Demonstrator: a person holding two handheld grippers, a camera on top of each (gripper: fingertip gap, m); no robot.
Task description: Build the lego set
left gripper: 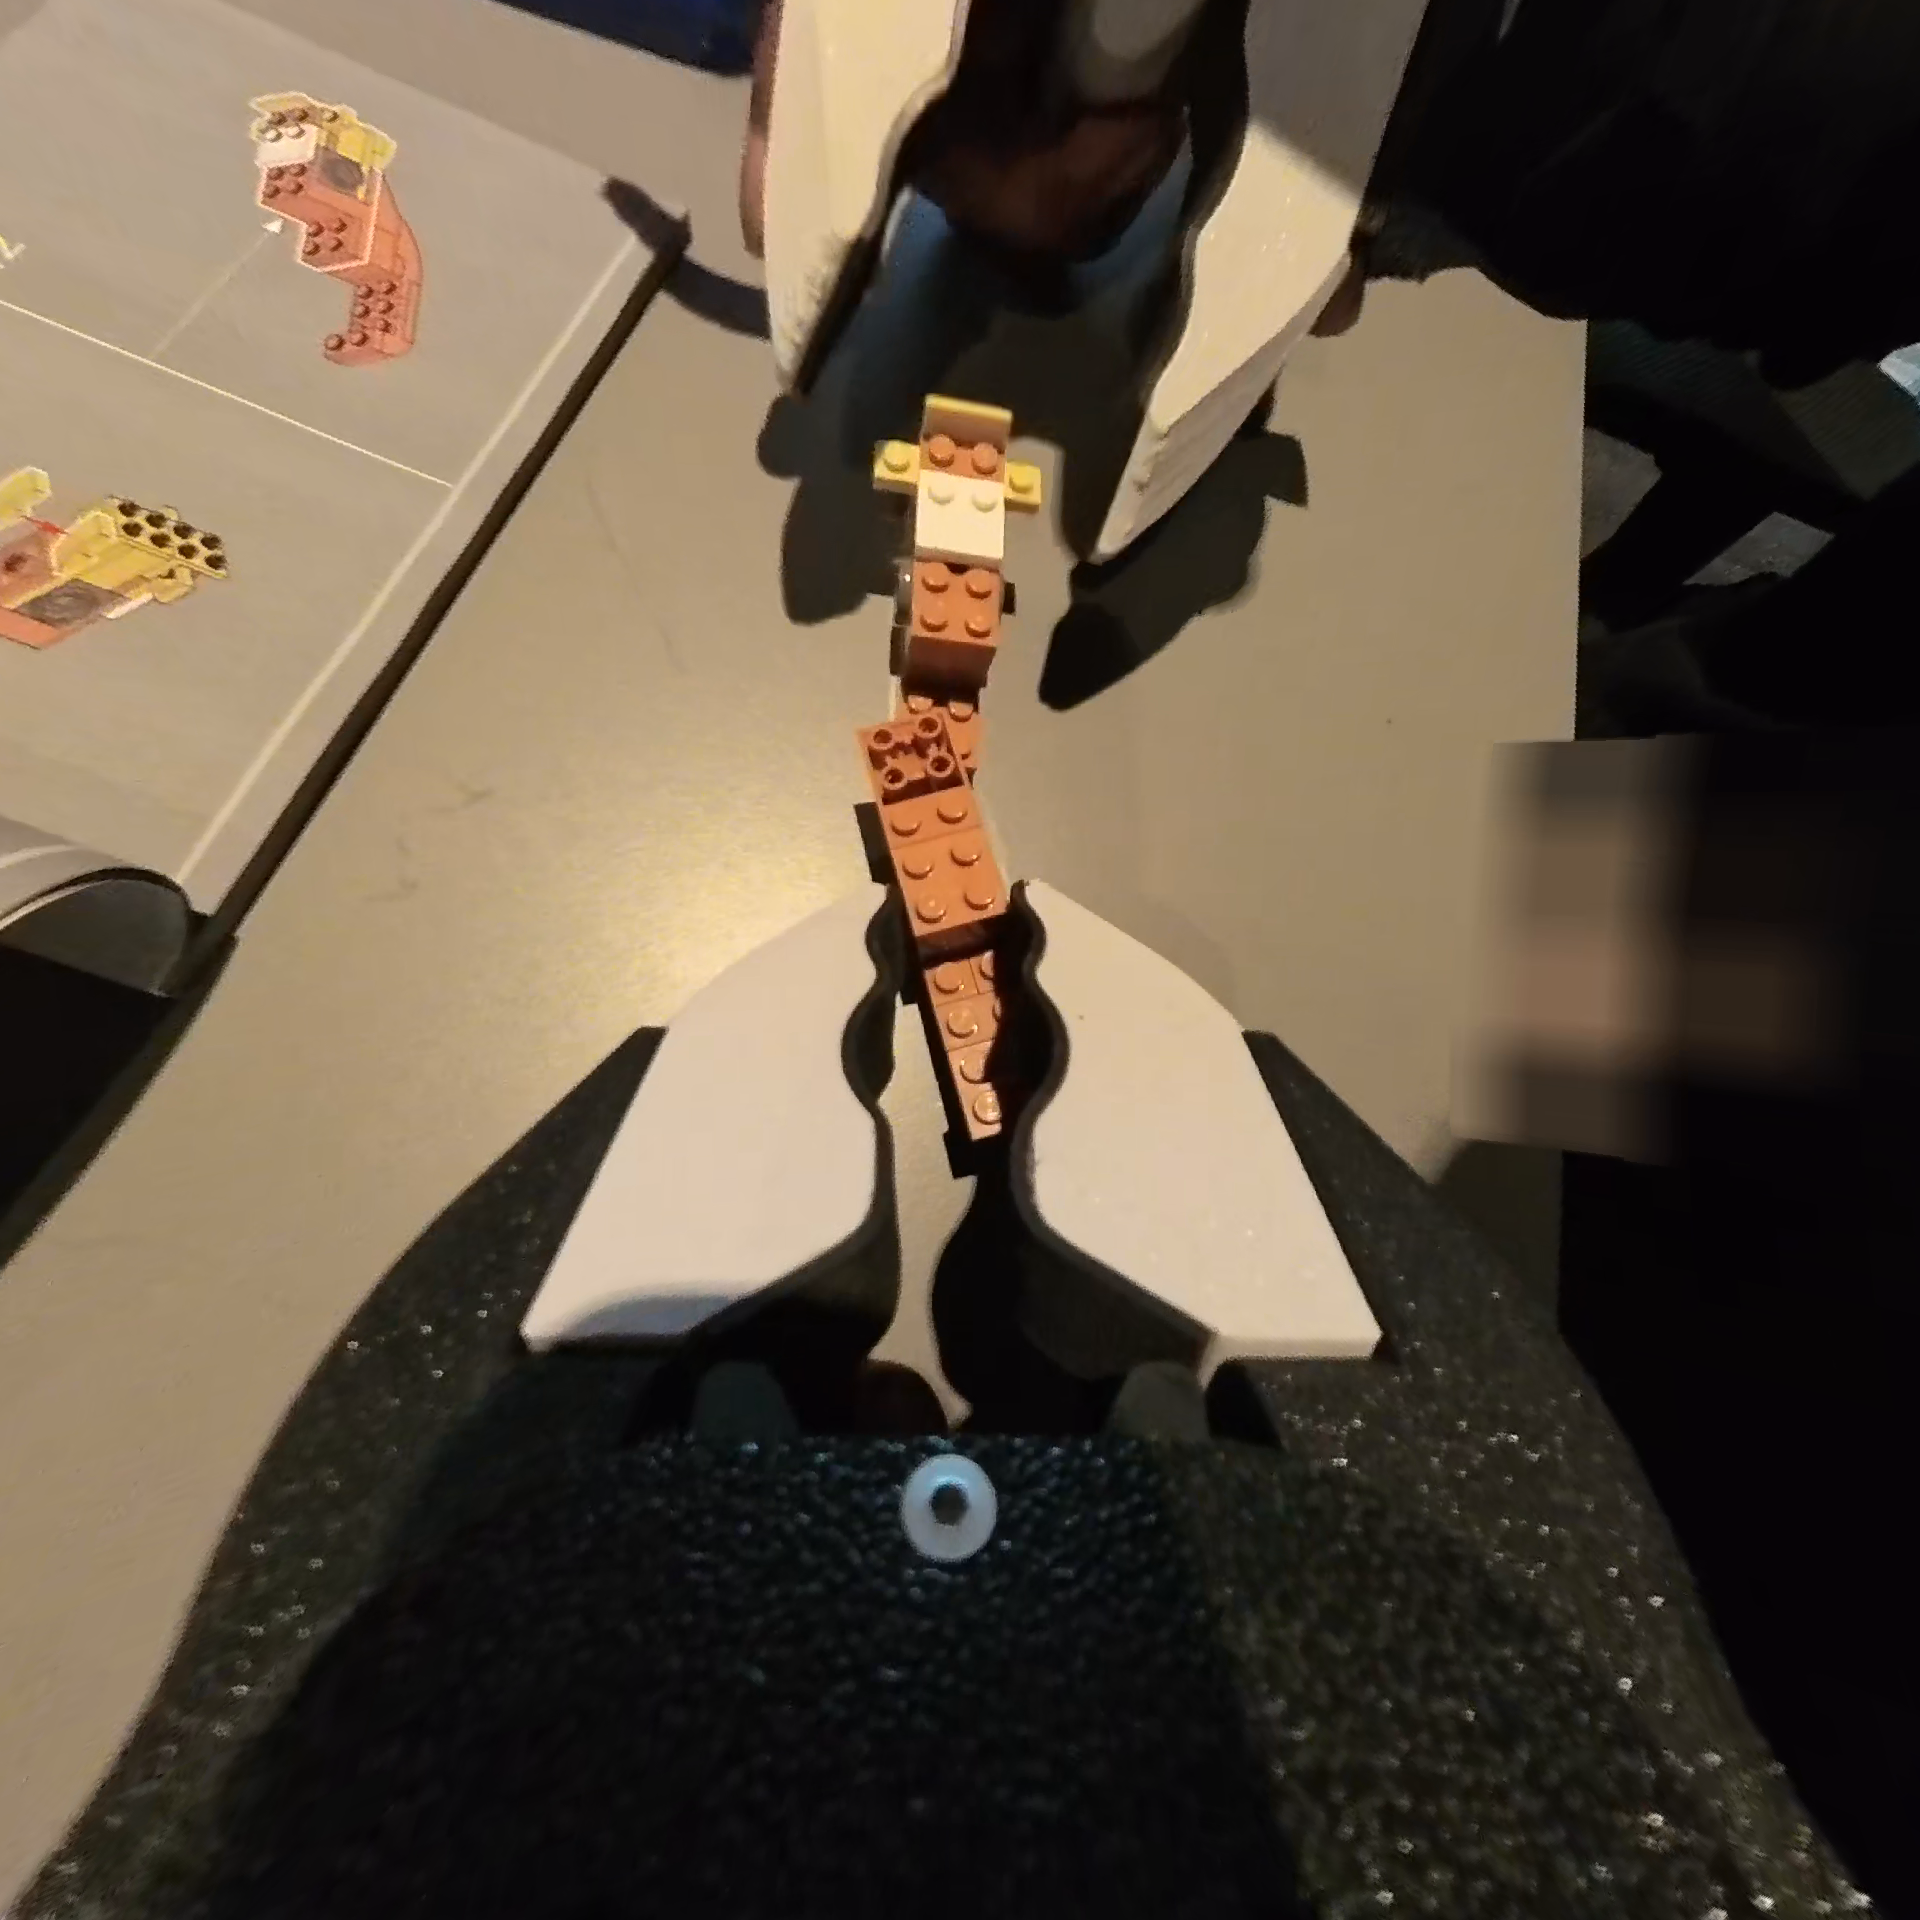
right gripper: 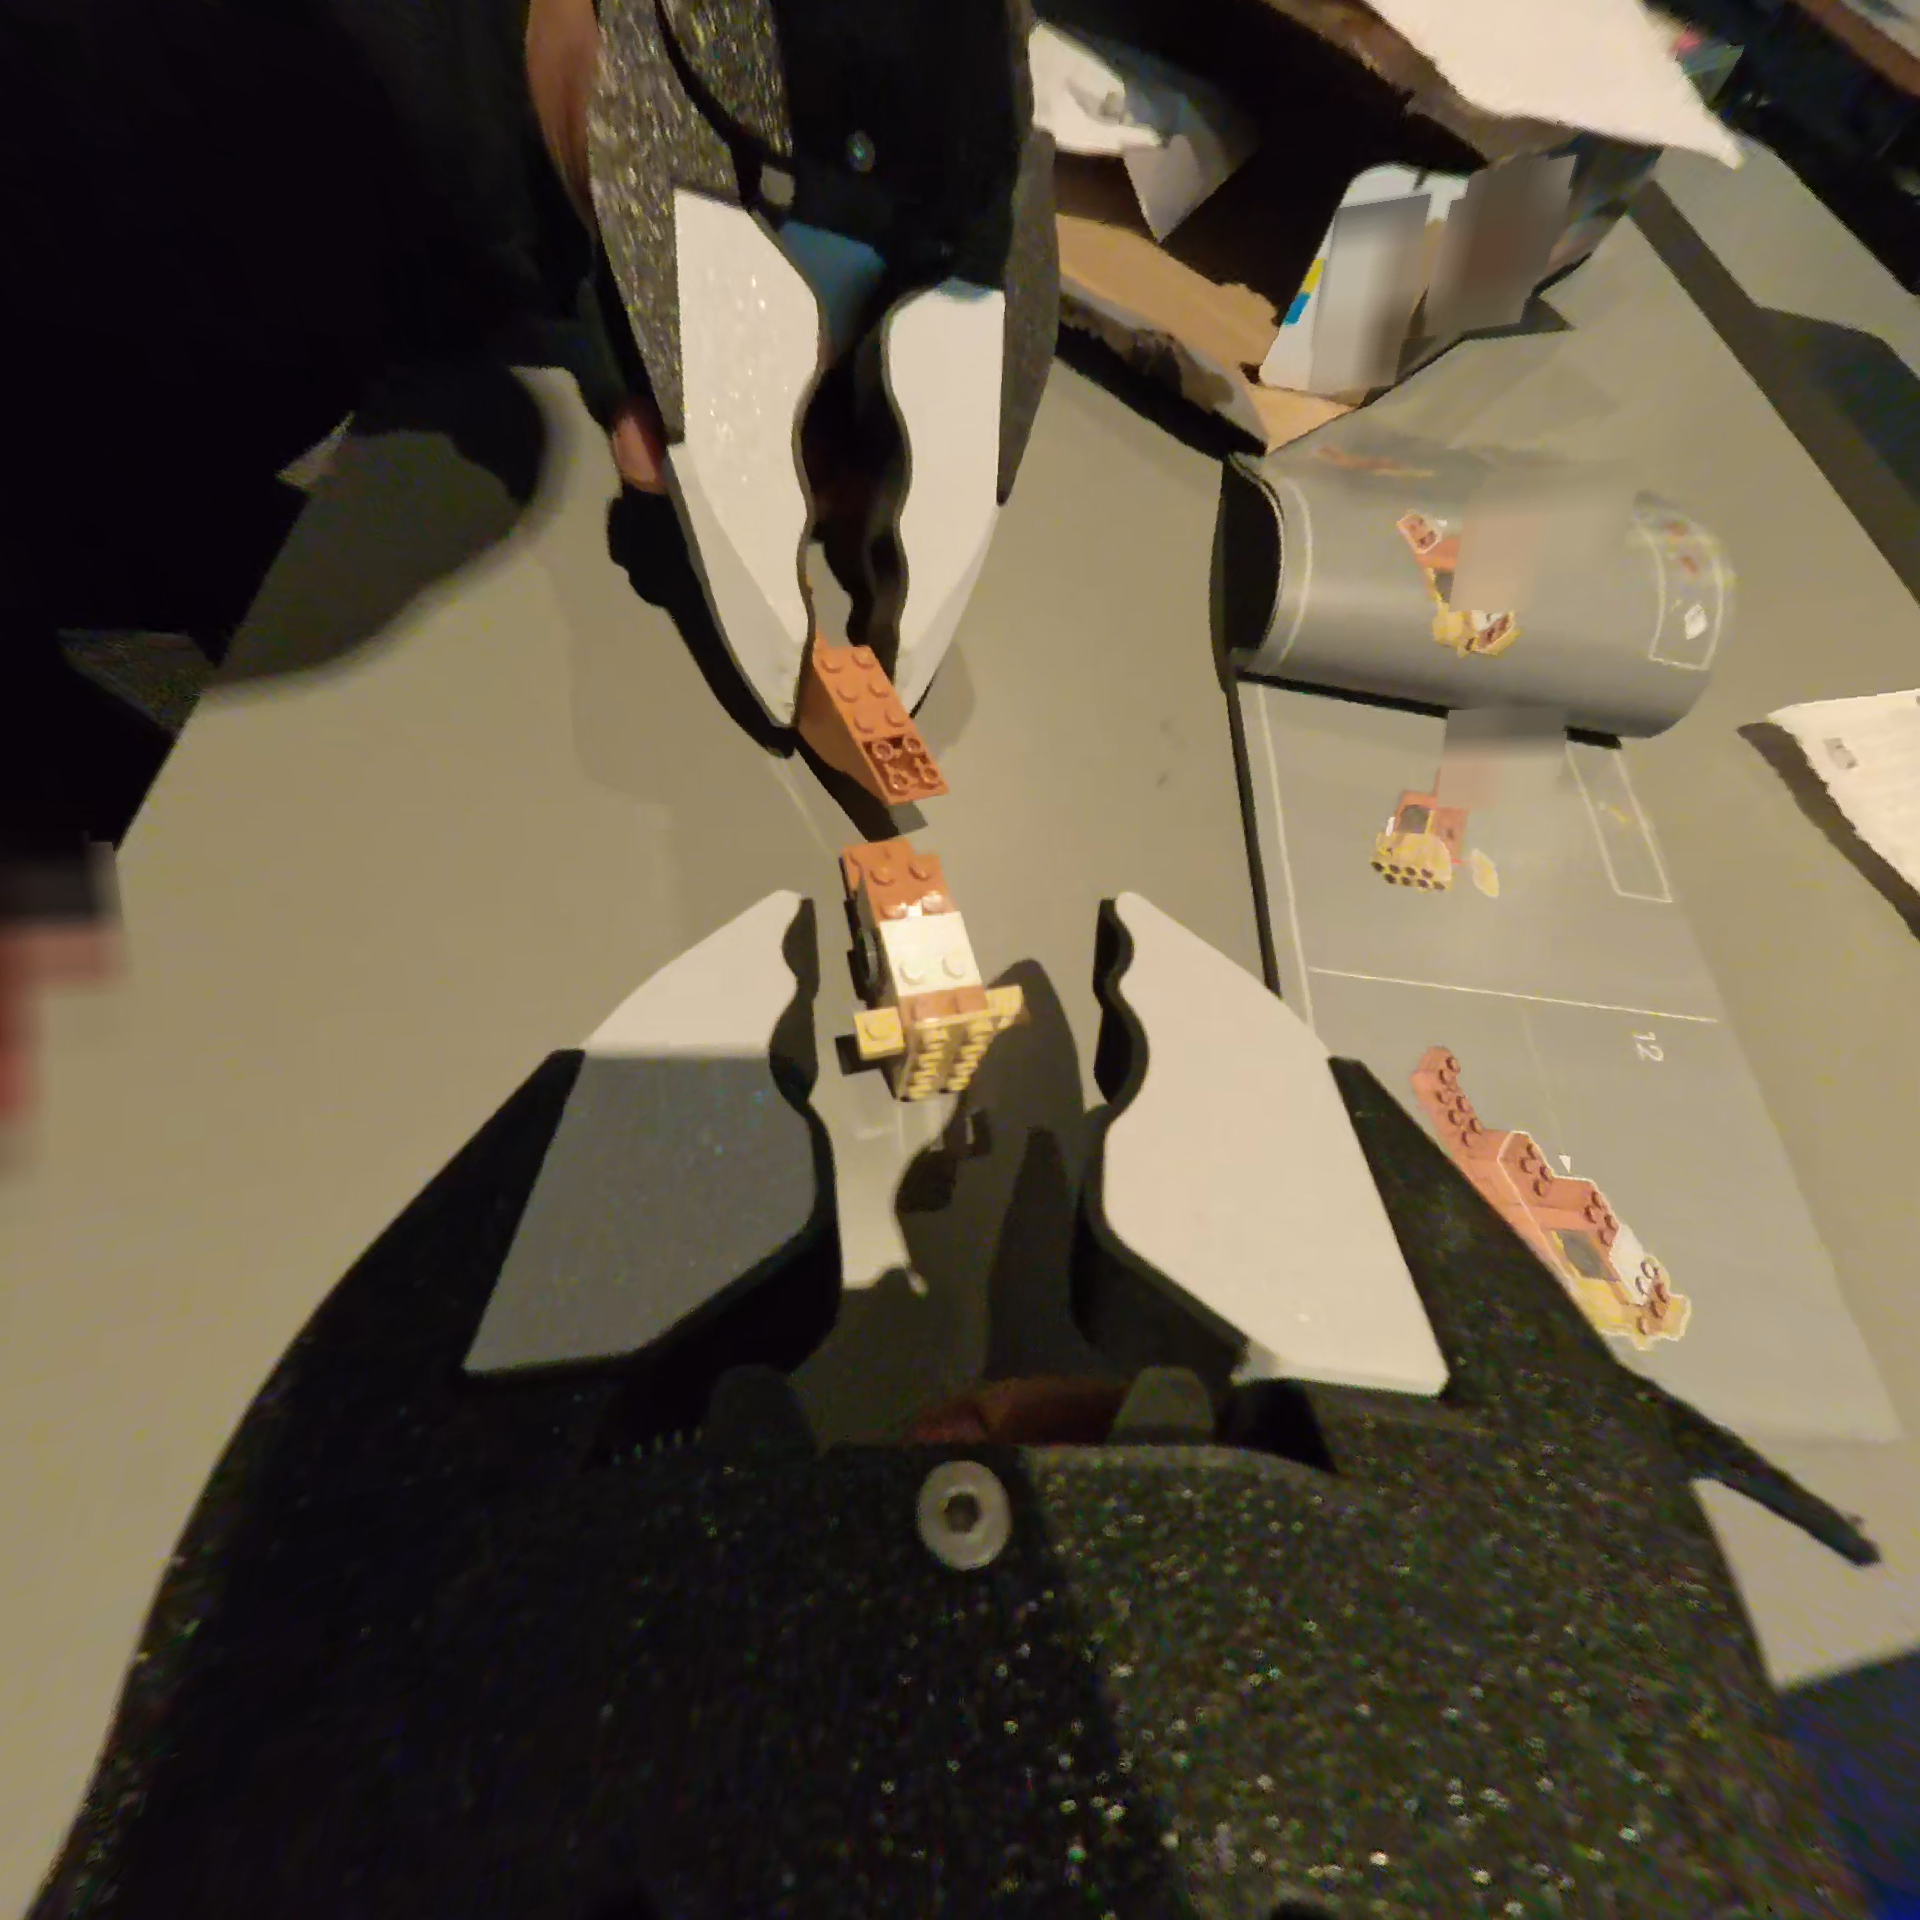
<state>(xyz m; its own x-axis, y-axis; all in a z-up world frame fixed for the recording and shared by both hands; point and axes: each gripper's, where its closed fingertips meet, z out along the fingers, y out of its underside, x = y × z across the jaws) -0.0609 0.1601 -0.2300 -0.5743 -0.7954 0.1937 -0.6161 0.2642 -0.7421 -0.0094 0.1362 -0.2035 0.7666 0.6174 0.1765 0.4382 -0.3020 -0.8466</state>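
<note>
My left gripper (left gripper: 954, 909) is shut on the near end of a long brown Lego build (left gripper: 940, 852) with a black strip under it, held just over the grey table (left gripper: 416, 1039). The far end of the build is a brown, white and yellow block (left gripper: 961, 509). I cannot tell whether the two halves are firmly joined. My right gripper (right gripper: 956, 914) is open, with one finger on each side of the yellow and white end (right gripper: 925, 987), not touching it. It shows at the top of the left wrist view (left gripper: 961, 457). The left gripper (right gripper: 852, 691) and its brown piece (right gripper: 868, 707) show in the right wrist view.
An open instruction booklet (left gripper: 260, 416) lies left of the build; in the right wrist view it (right gripper: 1455, 935) is on the right with a curled page. A torn cardboard box (right gripper: 1195, 281) stands behind it, and a white sheet (right gripper: 1860, 769) lies at the right edge. Dark sleeves (left gripper: 1662, 156) sit behind the grippers. Across from one pair of fingers to the other is roughly 7 cm.
</note>
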